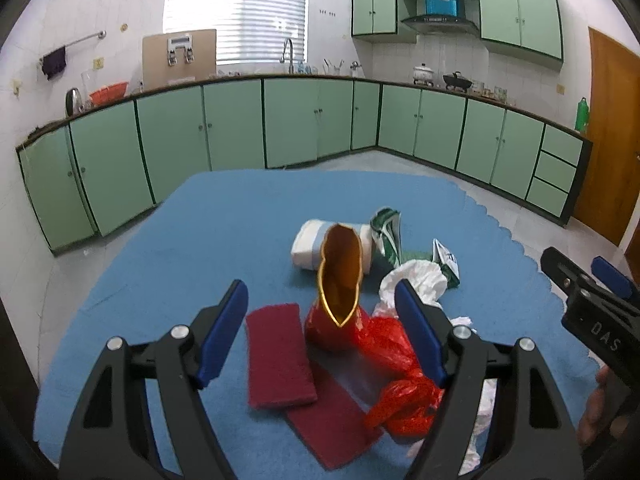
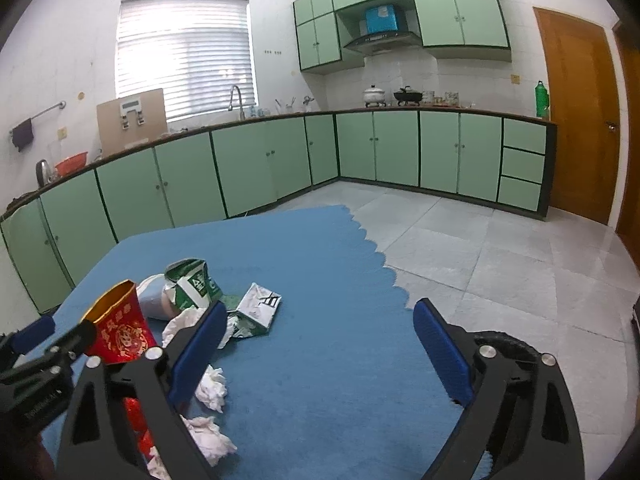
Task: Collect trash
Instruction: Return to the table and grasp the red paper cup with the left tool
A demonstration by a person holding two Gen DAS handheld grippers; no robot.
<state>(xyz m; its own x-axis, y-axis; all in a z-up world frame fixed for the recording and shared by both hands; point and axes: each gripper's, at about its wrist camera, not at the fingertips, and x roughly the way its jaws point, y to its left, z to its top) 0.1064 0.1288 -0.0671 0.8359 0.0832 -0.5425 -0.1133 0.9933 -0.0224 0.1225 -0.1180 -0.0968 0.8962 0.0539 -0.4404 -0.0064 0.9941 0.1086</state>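
Trash lies on a blue tablecloth (image 1: 224, 216). My left gripper (image 1: 320, 320) is open just before a red packet with a gold open mouth (image 1: 340, 276), which stands between its fingers; the packet also shows in the right wrist view (image 2: 120, 328). Two dark red scouring pads (image 1: 276, 356) and a crumpled red plastic bag (image 1: 396, 364) lie under it. Behind are a white roll (image 1: 308, 244), crushed green-white cartons (image 1: 386, 232) (image 2: 192, 284) and white tissues (image 1: 416, 276) (image 2: 212, 388). My right gripper (image 2: 320, 340) is open and empty over bare cloth, right of the pile.
The table's scalloped right edge (image 2: 372, 248) drops to a grey tiled floor (image 2: 500, 248). Green kitchen cabinets (image 1: 240, 120) line the far walls. A wooden door (image 2: 580, 112) stands at the right.
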